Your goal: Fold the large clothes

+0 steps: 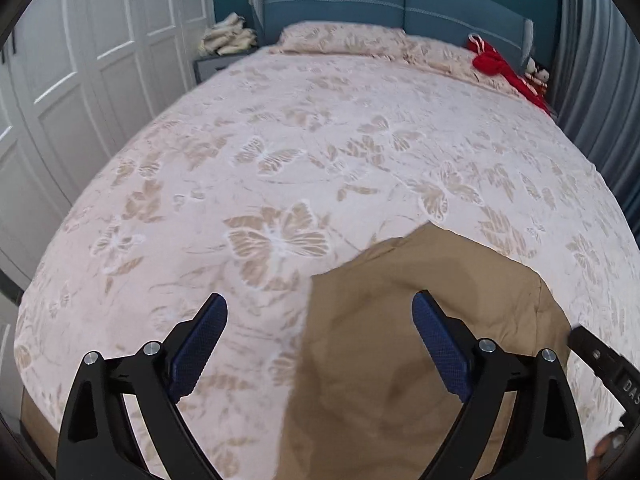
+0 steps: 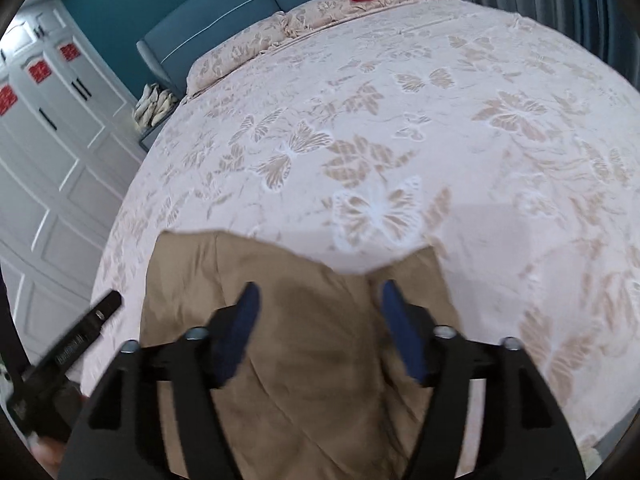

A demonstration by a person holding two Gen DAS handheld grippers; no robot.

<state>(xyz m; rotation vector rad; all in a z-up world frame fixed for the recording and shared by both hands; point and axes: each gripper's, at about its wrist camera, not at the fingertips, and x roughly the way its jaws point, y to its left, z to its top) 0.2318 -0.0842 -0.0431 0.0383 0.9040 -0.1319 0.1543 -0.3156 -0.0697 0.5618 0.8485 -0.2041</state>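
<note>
Left wrist view looks down a large bed (image 1: 320, 140) covered by a pale pink spread with tan butterflies, which fills most of the picture. White wardrobe doors (image 1: 80, 80) stand along the left, a teal headboard (image 1: 400, 4) closes the far end, and grey curtains (image 1: 600, 60) hang at the right. A tan garment (image 1: 400, 340) lies on the near part of the bed, toward the right, its far edge rising to a point. A red cloth (image 1: 496, 64) sits by the pillows at the far right corner. On the bedside stand at far left rests a pile of cream fabric (image 1: 228, 36). The left gripper (image 1: 320, 312) has its blue-padded fingers spread wide above the bed, nothing pinched; one finger hangs over the spread, the other over the tan garment.

Right wrist view, slightly blurred, shows what the other does not: the tan garment (image 2: 288, 340) seen wider, its far edge notched in a shallow V. It also shows red paper squares (image 2: 40, 72) on the upper wardrobe doors. The right gripper (image 2: 320, 300) hovers over the garment, fingers apart and holding nothing. The tip of the other gripper enters at lower left.
</note>
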